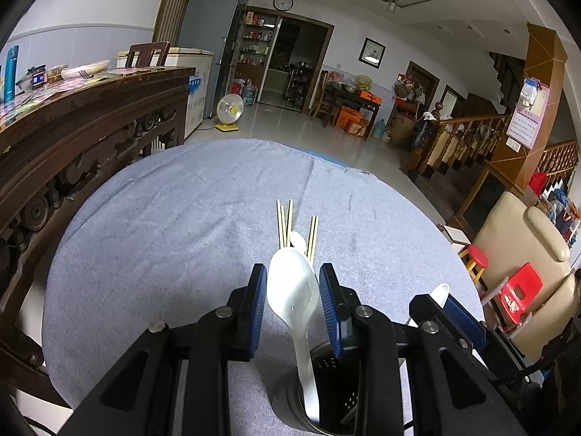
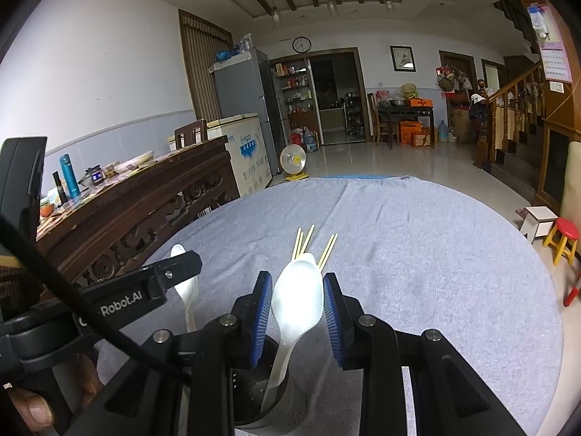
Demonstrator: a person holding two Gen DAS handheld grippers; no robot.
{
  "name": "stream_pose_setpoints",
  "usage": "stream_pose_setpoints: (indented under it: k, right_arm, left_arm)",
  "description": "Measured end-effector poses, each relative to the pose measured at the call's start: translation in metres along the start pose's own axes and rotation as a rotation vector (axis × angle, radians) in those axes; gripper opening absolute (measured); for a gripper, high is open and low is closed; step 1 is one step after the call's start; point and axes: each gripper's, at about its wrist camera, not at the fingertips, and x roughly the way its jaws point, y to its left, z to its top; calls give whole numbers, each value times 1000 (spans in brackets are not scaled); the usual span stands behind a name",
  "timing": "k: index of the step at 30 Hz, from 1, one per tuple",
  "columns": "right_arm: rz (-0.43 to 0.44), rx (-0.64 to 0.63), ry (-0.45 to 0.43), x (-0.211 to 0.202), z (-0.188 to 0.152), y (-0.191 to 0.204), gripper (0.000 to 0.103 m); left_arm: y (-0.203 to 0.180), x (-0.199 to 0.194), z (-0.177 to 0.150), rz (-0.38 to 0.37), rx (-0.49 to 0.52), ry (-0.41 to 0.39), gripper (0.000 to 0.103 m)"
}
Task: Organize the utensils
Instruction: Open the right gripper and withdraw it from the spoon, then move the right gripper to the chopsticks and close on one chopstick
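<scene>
A white spoon stands handle-down in a dark perforated holder under my left gripper; its jaws are open on either side of the bowl, not touching it. Another white spoon stands in the same holder between the open jaws of my right gripper. Each gripper shows in the other's view, the right and the left. Several yellow chopsticks lie on the blue-grey cloth beyond, also in the right view.
The round table is covered by a blue-grey cloth. A carved dark wooden table with dishes stands close on the left. Red stools and a beige armchair stand to the right.
</scene>
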Motion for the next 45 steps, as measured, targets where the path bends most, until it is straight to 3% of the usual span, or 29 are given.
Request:
stream_pose_setpoints:
  k: [4, 7, 9, 10, 18, 20, 24, 33, 39, 45]
  right_arm:
    - [3, 0, -6, 0, 0, 0, 31]
    - [1, 4, -9, -1, 1, 0, 33]
    - [3, 11, -10, -3, 1, -2, 45]
    - [4, 13, -14, -4, 1, -2, 47]
    - [24, 123, -42, -22, 17, -31, 49]
    - [19, 164, -30, -23, 22, -44, 55]
    - [53, 280, 69, -7, 24, -83, 57]
    - [112, 477, 337, 58, 18, -159, 56]
    - [122, 496, 488, 120, 28, -171, 48]
    - [119, 435, 632, 194, 46, -160, 44]
  left_arm:
    - [2, -3, 0, 12, -15, -13, 31]
    - [9, -6, 1, 13, -45, -15, 42]
    - [13, -9, 2, 24, -63, -27, 53]
    - [15, -10, 3, 28, -73, -32, 56]
    - [49, -20, 20, 66, -161, -58, 67]
    - [59, -17, 25, 74, -176, -49, 69]
    - [78, -2, 35, 89, -199, 9, 70]
    - [110, 63, 57, 82, -216, 251, 70]
    - [105, 117, 71, 103, -133, 403, 70]
    - [98, 162, 75, 148, -54, 495, 70]
